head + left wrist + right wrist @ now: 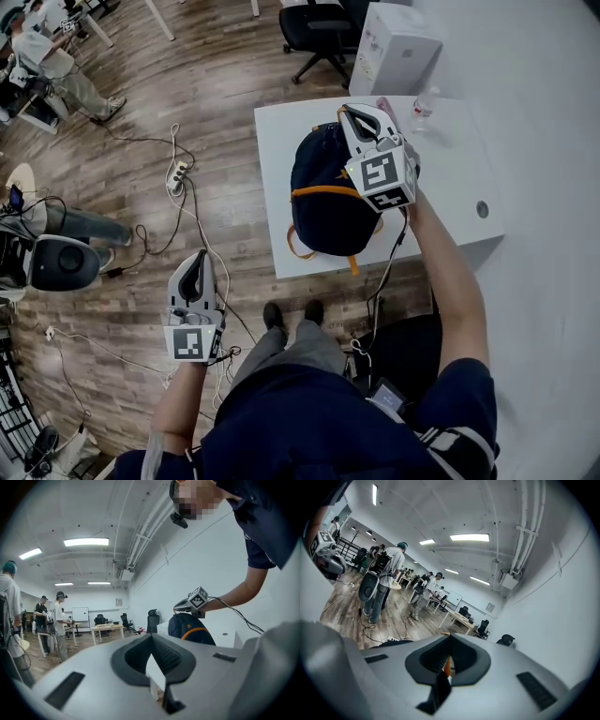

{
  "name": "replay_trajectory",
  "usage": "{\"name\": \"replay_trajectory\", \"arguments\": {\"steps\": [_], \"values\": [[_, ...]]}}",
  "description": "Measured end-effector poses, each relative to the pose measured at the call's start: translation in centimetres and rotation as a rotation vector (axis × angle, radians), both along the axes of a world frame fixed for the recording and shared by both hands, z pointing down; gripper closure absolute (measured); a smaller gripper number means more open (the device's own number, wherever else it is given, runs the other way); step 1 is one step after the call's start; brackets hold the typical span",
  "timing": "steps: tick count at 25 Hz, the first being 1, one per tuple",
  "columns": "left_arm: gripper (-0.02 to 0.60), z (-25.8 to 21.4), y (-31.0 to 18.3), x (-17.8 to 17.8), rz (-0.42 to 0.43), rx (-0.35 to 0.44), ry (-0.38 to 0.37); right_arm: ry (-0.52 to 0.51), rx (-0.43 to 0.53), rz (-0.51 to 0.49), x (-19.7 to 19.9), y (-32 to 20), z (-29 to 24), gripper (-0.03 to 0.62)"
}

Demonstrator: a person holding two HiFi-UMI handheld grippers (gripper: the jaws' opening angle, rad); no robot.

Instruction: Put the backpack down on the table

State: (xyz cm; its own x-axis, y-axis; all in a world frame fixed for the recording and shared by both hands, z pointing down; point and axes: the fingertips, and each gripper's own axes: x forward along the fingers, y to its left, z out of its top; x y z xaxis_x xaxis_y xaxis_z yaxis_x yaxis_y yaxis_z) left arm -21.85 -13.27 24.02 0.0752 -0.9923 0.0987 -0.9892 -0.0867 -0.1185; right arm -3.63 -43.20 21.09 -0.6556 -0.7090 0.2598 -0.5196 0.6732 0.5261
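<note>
A navy backpack (328,192) with orange trim sits at the near edge of the white table (279,141); the left gripper view shows the backpack (190,630) upright there. My right gripper (350,112) is over its top, and in the right gripper view its jaws (449,638) are shut with an orange strip of the backpack's strap (447,666) pinched between them. My left gripper (195,261) hangs low at the left above the wooden floor, away from the table. It is shut with nothing held (151,637).
A clear bottle (424,105) and a pink item (384,103) stand at the table's far side. Behind the table are a white box (394,52) and a black office chair (319,28). Cables and a power strip (176,178) lie on the floor. Other people stand farther off.
</note>
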Motion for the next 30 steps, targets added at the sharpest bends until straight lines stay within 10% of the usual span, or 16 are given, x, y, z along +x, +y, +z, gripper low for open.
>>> {"name": "replay_trajectory", "arguments": {"steps": [30], "values": [[0.577,2.5,-4.1,0.4,0.002,-0.042,-0.009,0.018,-0.149,0.127,0.2,-8.1,14.6,0.595]]}}
